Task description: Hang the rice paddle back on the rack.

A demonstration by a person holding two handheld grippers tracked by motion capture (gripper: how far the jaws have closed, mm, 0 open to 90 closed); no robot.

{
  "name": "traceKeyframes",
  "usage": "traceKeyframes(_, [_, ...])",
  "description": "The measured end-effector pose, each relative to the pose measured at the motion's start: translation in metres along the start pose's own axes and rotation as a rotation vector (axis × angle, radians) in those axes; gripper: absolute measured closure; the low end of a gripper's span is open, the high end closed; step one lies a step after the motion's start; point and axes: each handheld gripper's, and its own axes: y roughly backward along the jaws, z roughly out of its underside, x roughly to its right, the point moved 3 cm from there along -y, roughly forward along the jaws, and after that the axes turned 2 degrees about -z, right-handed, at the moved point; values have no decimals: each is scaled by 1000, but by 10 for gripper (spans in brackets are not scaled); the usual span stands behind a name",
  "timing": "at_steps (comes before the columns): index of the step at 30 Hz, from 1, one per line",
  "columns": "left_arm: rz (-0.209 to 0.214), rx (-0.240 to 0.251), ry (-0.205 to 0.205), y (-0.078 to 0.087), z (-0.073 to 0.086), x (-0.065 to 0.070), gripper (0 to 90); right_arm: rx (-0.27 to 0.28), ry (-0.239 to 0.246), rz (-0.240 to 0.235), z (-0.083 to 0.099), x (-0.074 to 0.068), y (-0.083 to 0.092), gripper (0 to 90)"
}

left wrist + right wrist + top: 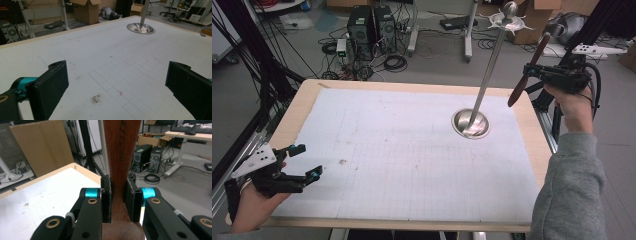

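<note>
A reddish-brown wooden utensil handle [516, 91] stamped MAXCOOK [117, 150] hangs slanted in the air beyond the table's far right corner. My right gripper [528, 72] is shut on it, both pads pressing the wood [119, 197]. To its left, a metal stand rises from a round base [470, 123] on a thin pole [489, 65] to a hooked crown with a ball on top [507, 20]. My left gripper [308, 161] rests low at the near left of the table, jaws wide open, nothing between them [117, 82]. The stand's base [140, 28] lies far ahead of it.
A white gridded mat [402, 150] covers the wooden tabletop [302, 100], with a small dark stain [96, 99] near the left gripper. Behind the table stand two computer towers [372, 25], cable tangles, cardboard boxes [537, 15] and black frame posts [247, 45].
</note>
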Motion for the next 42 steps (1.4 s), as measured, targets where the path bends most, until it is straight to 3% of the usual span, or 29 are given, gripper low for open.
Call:
traceKeyframes(13, [10, -4, 6, 6, 4, 0, 51, 10, 17, 5, -15, -2, -3, 776])
traceKeyframes(20, [35, 2, 2, 6, 2, 5, 51, 19, 23, -2, -23, -8, -8, 776])
traceKeyframes(31, [40, -2, 20, 7, 5, 3, 51, -9, 24, 22, -22, -5, -16, 777])
traceKeyframes(42, [34, -5, 25, 10, 7, 1, 51, 15, 19, 33, -24, -4, -18, 776])
